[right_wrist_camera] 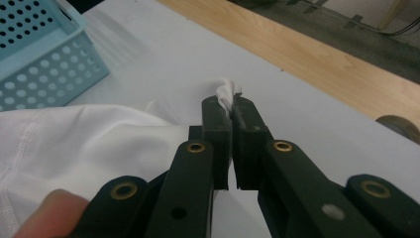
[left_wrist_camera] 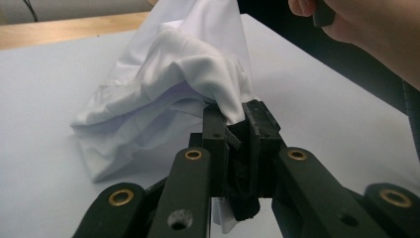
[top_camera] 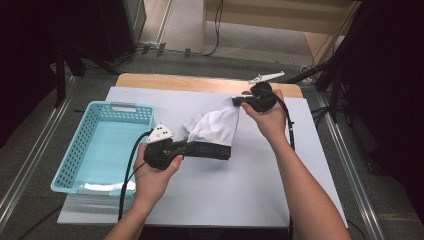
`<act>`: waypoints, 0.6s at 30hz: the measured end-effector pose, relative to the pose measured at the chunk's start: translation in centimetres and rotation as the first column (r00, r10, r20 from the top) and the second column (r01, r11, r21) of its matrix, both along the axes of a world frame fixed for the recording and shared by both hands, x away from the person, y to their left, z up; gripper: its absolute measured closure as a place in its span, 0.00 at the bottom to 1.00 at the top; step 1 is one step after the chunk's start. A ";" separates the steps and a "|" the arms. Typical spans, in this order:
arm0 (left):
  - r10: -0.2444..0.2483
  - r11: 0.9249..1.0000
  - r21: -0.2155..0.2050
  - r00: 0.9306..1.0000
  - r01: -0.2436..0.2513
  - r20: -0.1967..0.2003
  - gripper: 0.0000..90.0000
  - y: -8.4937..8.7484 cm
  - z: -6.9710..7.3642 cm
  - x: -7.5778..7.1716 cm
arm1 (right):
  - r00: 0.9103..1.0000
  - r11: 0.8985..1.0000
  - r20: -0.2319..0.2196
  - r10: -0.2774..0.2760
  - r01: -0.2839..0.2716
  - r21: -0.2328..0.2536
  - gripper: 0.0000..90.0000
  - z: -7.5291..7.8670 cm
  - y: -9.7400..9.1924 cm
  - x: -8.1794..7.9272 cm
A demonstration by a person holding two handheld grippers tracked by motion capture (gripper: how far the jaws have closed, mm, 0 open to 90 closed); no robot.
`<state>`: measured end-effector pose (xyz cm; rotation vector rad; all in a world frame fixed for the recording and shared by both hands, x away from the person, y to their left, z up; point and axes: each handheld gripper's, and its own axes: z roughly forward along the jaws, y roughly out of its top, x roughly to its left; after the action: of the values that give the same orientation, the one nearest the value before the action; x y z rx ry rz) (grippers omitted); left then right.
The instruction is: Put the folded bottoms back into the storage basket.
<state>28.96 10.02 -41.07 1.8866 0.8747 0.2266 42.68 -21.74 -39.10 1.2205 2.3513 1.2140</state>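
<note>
My left gripper (left_wrist_camera: 236,116) is clamped on a bunched edge of the white cloth (top_camera: 214,126), my right gripper (right_wrist_camera: 231,106) pinching another corner; cloth hangs between them, raised off the white table (top_camera: 260,190), just beside the blue basket (top_camera: 107,112)

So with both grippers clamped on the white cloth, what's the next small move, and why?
Probably carry it left toward the basket. The left gripper and right gripper are each shut on a pinch of the white cloth, which hangs bunched between them, apparently with its lower folds on the table. The basket stands open just left of it.
</note>
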 end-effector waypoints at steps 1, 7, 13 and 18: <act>0.000 1.000 -0.002 1.000 0.000 0.008 0.91 0.2 0.5 0.0 | 1.000 1.000 0.009 0.001 -0.001 0.002 0.94 0.4 0.1 0.0; 0.005 1.000 -0.003 0.999 -0.005 0.041 0.91 1.0 2.6 0.0 | 0.999 1.000 0.045 0.003 -0.005 0.029 0.94 2.4 0.5 -0.3; 0.020 1.000 -0.020 0.998 -0.019 0.053 0.91 2.3 3.9 0.4 | 0.997 0.999 0.076 0.016 -0.019 0.034 0.94 4.2 1.5 -0.4; 0.031 0.999 -0.034 0.997 -0.029 0.068 0.91 3.5 5.2 0.6 | 0.994 0.999 0.103 0.029 -0.033 0.037 0.94 6.0 2.6 -0.5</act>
<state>29.59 13.50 -35.83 1.8252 0.8557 0.2920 42.20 -19.14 -33.08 1.1093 2.2915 1.3056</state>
